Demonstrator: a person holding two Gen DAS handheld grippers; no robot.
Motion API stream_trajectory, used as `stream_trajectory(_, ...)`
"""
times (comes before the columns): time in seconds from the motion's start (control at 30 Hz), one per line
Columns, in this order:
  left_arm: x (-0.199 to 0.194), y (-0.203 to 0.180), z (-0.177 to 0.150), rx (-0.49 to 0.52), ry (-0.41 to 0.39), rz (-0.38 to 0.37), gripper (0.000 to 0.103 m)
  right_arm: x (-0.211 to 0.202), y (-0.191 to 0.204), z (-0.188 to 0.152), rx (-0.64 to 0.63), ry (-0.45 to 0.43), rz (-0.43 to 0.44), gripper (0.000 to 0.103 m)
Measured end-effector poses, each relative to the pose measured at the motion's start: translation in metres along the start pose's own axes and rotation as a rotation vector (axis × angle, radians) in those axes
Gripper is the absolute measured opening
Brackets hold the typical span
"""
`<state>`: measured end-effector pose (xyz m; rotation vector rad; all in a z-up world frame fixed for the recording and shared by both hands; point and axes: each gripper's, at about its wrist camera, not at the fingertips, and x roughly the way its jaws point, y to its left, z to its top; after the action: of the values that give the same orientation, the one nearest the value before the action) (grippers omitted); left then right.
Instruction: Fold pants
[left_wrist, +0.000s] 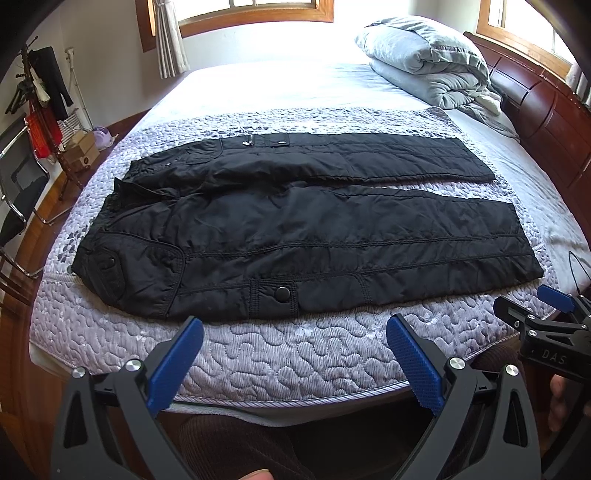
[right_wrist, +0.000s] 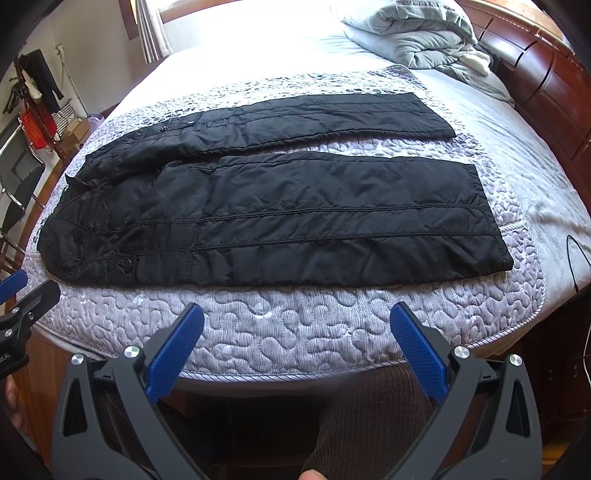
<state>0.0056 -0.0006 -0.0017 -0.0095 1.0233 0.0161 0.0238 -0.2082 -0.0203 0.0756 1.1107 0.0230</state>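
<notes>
A: Start at the left of the quilted pad (left_wrist: 258, 354). What lies there?

B: The waistband (left_wrist: 110, 229) of the black pants (left_wrist: 295, 236) sits at the pad's left end, with a snap pocket (left_wrist: 282, 293) on the side nearest the pad's front edge. The pants lie flat across the pad, unfolded, both legs spread apart.

A: And the left gripper (left_wrist: 295, 358)?

B: It hovers over the pad's front strip, jaws spread wide and empty, short of the fabric. One blue pad (left_wrist: 177, 362) shows clearly with nothing against it.

A: Moving right along the pad?

B: The near leg (right_wrist: 332, 221) runs to a cuff (right_wrist: 491, 218) close to the pad's right end. The far leg (right_wrist: 314, 122) lies behind it, a strip of pad showing between them. The right gripper (right_wrist: 297, 354) hangs over the pad's front strip too, released and holding nothing.

A: So the first fold is likely leg onto leg?

B: Probably. To do it well, the left gripper should take the near edge at the waistband and the right one the near cuff, each biting through the full padded thickness. Both should lift and carry together toward the pad's back, so the long seam stays straight and the near leg lands square on the far one. The slick quilted cloth may slip from a shallow pinch.
</notes>
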Motion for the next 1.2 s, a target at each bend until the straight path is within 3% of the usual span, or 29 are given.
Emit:
stream_trajectory(0.7, 0.008, -0.003, 0.004, 0.008, 0.009, 0.005, 0.099, 0.008, -0.002, 0.001, 0.008, 0.010, 0.015, 0.101)
stream_trajectory(0.77, 0.012, -0.002, 0.005, 0.007, 0.010, -0.017, 0.099, 0.009, -0.003, 0.002, 0.007, 0.005, 0.042, 0.100)
stream_trajectory(0.87, 0.019, 0.008, 0.009, -0.013, 0.013, -0.110, 0.099, 0.013, -0.011, 0.009, -0.017, -0.001, 0.062, 0.100)
stream_trajectory(0.97, 0.031, 0.035, 0.024, -0.047, 0.034, -0.150, 0.099, 0.017, -0.035, 0.035, -0.045, -0.025, 0.014, 0.100)
stream_trajectory(1.13, 0.059, 0.106, 0.078, -0.072, 0.059, -0.035, 0.099, 0.028, -0.091, 0.125, -0.112, -0.112, -0.182, 0.101)
stream_trajectory(1.2, 0.082, 0.144, 0.109, -0.113, 0.110, -0.017, 0.099, 0.050, -0.122, 0.172, -0.092, -0.067, -0.209, 0.101)
